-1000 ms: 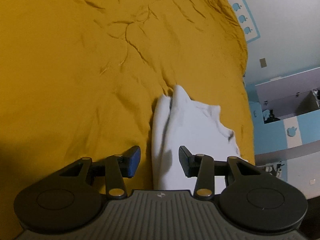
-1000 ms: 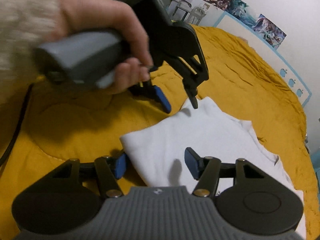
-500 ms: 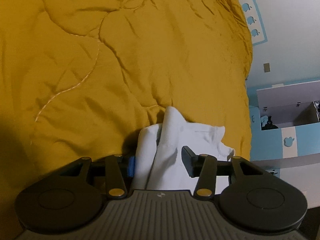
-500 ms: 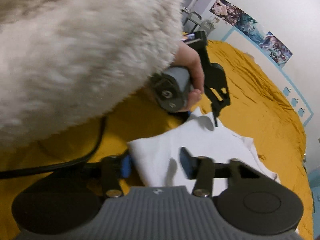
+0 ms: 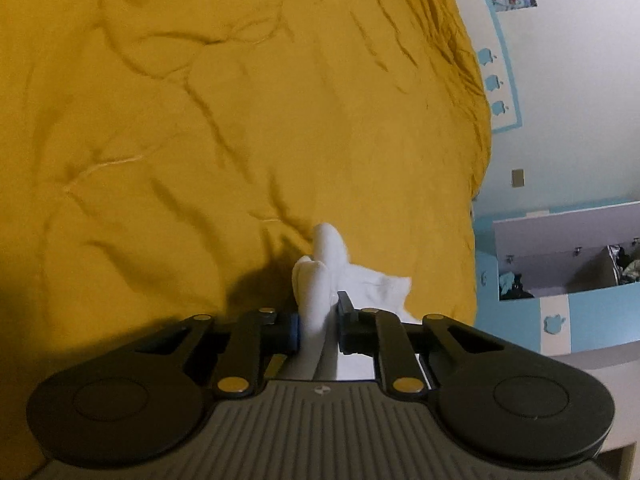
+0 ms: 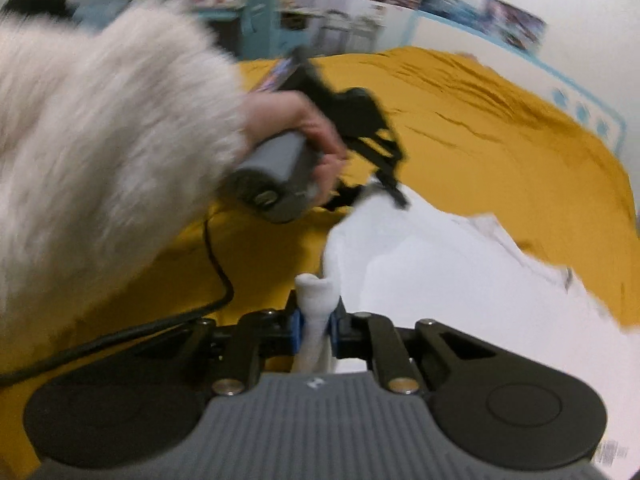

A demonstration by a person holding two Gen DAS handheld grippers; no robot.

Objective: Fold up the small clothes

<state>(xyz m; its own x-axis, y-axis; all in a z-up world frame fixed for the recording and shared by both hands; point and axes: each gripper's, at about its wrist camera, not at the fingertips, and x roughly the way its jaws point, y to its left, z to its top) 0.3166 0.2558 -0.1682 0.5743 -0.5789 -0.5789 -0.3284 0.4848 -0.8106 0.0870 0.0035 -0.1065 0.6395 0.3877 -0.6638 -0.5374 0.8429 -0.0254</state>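
Both grippers pinching the white garment for a fold

Left wrist view: the left gripper [image 5: 318, 326] closes on a bunched edge of the white garment [image 5: 320, 280], lying on the yellow bedspread [image 5: 240, 120]. Right wrist view: the right gripper [image 6: 316, 326] closes on a near corner, tilted down; the left hand [image 6: 308, 136] grips beyond. Next, likely carry both edges across.

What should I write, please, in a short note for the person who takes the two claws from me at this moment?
Left claw: closing, pads already pinching a bunched edge of the white garment.
Right claw: closing, pads pinching another bunched edge of the same garment.
Garment: lying on the yellow bedcover, pulled up at both gripped edges.
Done: both edges taken.
Left: carry the edges over to make the fold, lay it flat, release.
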